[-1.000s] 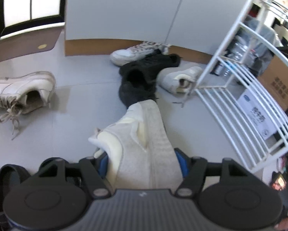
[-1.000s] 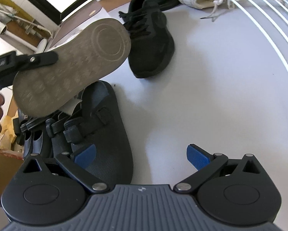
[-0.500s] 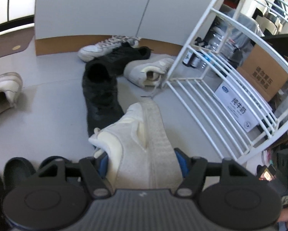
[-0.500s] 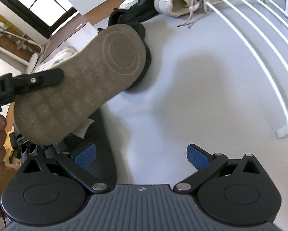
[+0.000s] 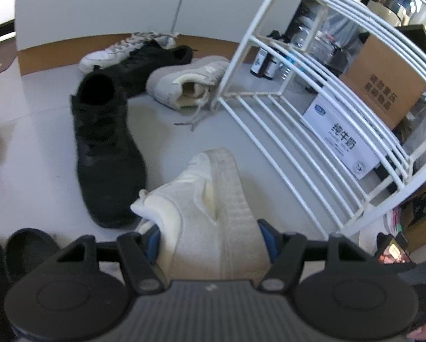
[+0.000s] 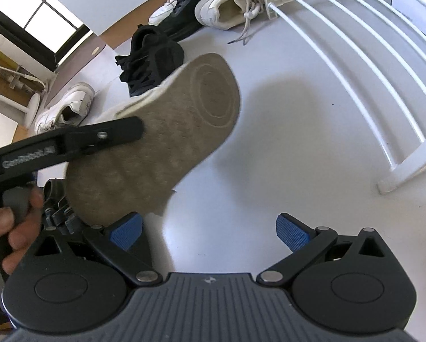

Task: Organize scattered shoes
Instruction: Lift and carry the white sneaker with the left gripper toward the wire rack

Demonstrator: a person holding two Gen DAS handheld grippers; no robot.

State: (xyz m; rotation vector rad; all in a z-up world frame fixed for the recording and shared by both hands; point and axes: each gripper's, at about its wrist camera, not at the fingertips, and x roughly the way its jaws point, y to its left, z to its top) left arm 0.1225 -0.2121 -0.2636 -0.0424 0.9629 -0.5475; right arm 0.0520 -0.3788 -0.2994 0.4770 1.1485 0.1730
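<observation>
- My left gripper [image 5: 208,240] is clamped on the heel end of a cream sneaker [image 5: 210,199], held on its side clear of the floor, sole turned toward my right hand's camera.
- Over the last second I have swung this shoe off the sandals and toward the white shoe rack [image 5: 312,131]; the rack's bottom bars now fill much more of the left view, so I judge I'm carrying it over to shelve it.
- My right gripper [image 6: 208,232] hangs with its jaws apart, holding nothing, over bare floor [image 6: 284,148] near the rack's front corner.
- A black sneaker [image 5: 104,154] lies just left of my carried shoe; dark sandals [image 5: 28,249] sit at the lower left.
- Near the rack's far corner a white sneaker [image 5: 184,85] rests against the post, laces trailing, with another black shoe [image 5: 153,59] and a laced white one [image 5: 119,51] by the wall.
- The bottom shelf looks bare, and nothing blocks my way to it.
</observation>
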